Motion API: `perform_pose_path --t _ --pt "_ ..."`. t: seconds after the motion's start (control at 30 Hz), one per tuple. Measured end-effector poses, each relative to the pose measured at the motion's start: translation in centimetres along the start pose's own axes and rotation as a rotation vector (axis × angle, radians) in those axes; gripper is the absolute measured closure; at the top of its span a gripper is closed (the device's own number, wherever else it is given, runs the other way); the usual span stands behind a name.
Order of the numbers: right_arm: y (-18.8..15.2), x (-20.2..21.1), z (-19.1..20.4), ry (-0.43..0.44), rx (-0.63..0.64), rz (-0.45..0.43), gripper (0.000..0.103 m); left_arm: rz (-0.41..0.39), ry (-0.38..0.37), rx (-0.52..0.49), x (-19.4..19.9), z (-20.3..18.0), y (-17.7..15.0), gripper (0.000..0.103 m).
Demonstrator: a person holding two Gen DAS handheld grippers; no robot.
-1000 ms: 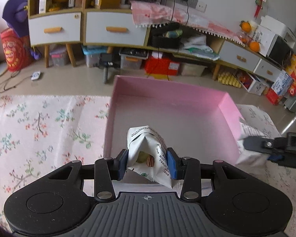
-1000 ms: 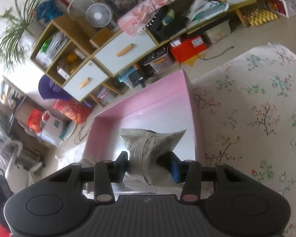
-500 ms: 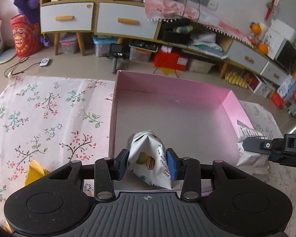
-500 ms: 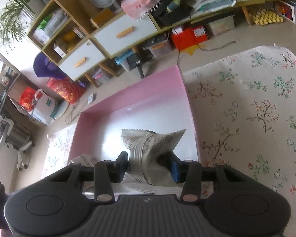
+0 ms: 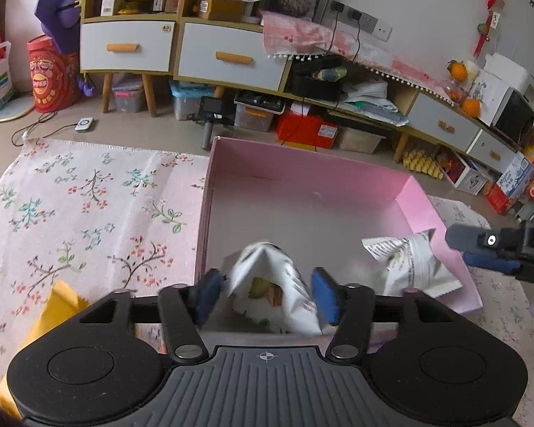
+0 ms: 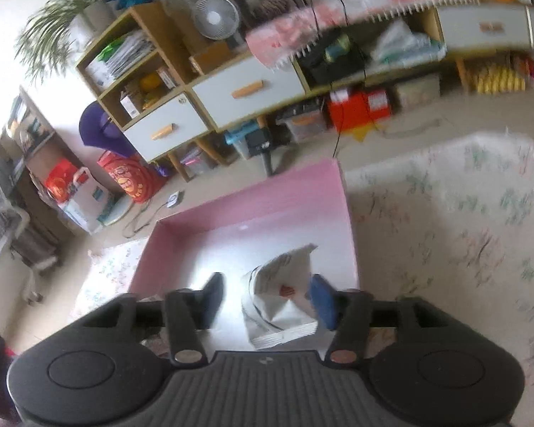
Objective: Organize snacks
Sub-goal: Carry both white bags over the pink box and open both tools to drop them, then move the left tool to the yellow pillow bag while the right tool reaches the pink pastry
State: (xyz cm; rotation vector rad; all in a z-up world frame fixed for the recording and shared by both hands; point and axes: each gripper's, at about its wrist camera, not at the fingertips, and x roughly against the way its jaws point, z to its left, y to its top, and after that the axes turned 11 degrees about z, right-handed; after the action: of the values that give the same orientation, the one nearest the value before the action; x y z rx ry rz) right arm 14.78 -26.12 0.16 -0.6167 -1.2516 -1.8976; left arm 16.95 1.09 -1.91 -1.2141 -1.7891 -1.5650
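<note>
A white snack bag [image 5: 267, 284] stands in the near part of the pink box [image 5: 302, 167], between the pads of my left gripper [image 5: 267, 293]. Those jaws are opening and a gap shows on the bag's left side. A second white snack bag [image 5: 409, 267] lies at the box's right wall, beside the fingers [image 5: 480, 240] of my right gripper. In the right wrist view this bag [image 6: 281, 295] sits between the opening jaws of my right gripper [image 6: 267, 295]. It leans on the right pad, far from the left one, over the pink box [image 6: 267, 206].
The box sits on a floral cloth [image 5: 89, 206] that spreads left and right of it. A yellow packet [image 5: 53, 313] lies on the cloth at my near left. Low cabinets [image 5: 231, 57] with drawers and floor clutter fill the background.
Both grippers were shut on their white bags and have now spread apart, letting the bags go into the pink box. The right view has rolled and is blurred.
</note>
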Motion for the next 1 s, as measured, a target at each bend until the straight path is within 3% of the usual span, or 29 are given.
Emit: perform_pose_path --t 0.13,0.2,0.27,0.7,1.0 --pt "-0.4 1.2 0.4 0.02 -0.008 -0.004 0.036 0.003 0.008 -0.072 1.5 -0.9 -0.3 0.021" --pt "-0.8 1.7 0.6 0.016 -0.015 -0.005 0.025 0.011 0.024 -0.093 2.3 -1.4 -0.5 0.015" --pt "-1.2 2.2 0.9 0.004 -0.019 -0.004 0.024 0.005 0.023 -0.104 3.3 -1.8 -0.9 0.009" --pt "-5.0 5.5 3.2 -0.107 0.028 0.017 0.013 0.005 0.065 -0.137 8.9 -3.6 -4.3 0.004" --pt "-8.9 5.8 2.2 -0.102 0.054 -0.008 0.013 0.007 0.084 -0.035 9.5 0.0 -8.3 0.003"
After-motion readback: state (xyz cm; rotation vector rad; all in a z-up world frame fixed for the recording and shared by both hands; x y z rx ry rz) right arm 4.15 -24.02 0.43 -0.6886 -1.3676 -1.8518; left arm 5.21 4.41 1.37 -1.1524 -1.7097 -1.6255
